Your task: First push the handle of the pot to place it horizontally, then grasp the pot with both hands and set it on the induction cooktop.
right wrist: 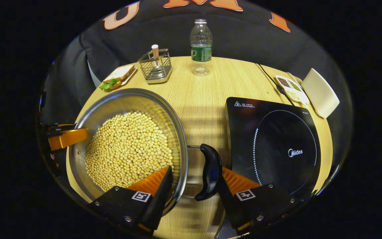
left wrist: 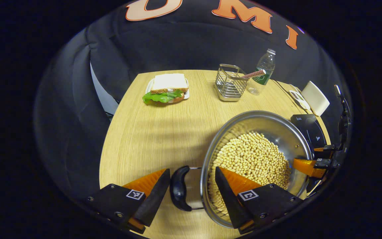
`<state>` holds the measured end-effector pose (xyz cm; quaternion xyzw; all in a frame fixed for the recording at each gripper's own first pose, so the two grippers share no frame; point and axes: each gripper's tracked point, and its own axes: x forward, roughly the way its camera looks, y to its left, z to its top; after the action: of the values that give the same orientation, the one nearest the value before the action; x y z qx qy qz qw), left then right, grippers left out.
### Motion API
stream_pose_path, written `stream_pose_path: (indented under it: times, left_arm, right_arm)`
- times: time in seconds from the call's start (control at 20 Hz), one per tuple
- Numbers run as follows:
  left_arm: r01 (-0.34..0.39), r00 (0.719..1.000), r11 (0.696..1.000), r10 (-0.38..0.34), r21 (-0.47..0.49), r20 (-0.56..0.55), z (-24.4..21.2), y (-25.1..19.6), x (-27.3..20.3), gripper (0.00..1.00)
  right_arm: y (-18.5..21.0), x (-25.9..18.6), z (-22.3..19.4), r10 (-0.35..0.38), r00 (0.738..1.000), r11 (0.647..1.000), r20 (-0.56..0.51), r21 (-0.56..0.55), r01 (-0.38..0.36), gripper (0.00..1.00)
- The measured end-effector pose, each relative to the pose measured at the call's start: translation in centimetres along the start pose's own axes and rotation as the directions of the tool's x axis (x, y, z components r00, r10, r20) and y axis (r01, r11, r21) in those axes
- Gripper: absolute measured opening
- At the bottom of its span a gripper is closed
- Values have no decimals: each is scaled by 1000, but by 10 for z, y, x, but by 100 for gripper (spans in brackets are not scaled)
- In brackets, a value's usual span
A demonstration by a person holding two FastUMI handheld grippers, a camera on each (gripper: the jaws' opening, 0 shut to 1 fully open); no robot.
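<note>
Both your claws are spread, each straddling a side handle and the rim of the pot (right wrist: 128,139) of beans near the desk's front edge — left claw (left wrist: 191,186), right claw (right wrist: 194,186) — so close both, then lift onto the cooktop (right wrist: 274,146) beside it.

We see a pale wooden table (right wrist: 207,96) under bright overhead light, black cloth wall (right wrist: 244,36) at the far side.

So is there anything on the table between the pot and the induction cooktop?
Nothing visible. In the right gripper view, only a strip of bare table separates the pot from the induction cooktop. The water bottle and wire caddy stand farther back, out of the path.
</note>
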<state>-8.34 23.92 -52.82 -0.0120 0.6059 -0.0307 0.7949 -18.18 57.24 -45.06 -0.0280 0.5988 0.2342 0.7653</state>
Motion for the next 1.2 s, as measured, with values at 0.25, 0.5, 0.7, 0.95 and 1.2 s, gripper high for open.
stream_pose_path:
  times: [0.25,0.5,0.7,0.95,1.2]
  left_arm:
    - [-44,998,999,45,21,-33,-14,3,8,90]
    - [-69,998,998,69,8,5,-22,0,14,81]
    - [-103,994,995,103,-1,37,-19,1,12,77]
    - [-117,992,993,119,-25,51,-17,-4,12,70]
    - [-139,987,990,141,-37,72,-14,-4,10,69]
  right_arm:
    - [-3,7,-1,11,999,996,-51,87,-6,74]
    - [0,12,-5,56,997,990,-51,130,-49,64]
    - [1,12,-3,55,998,990,-22,132,-52,64]
    - [1,12,1,87,995,988,-40,128,-81,54]
    - [-5,8,9,88,996,990,8,106,-88,52]
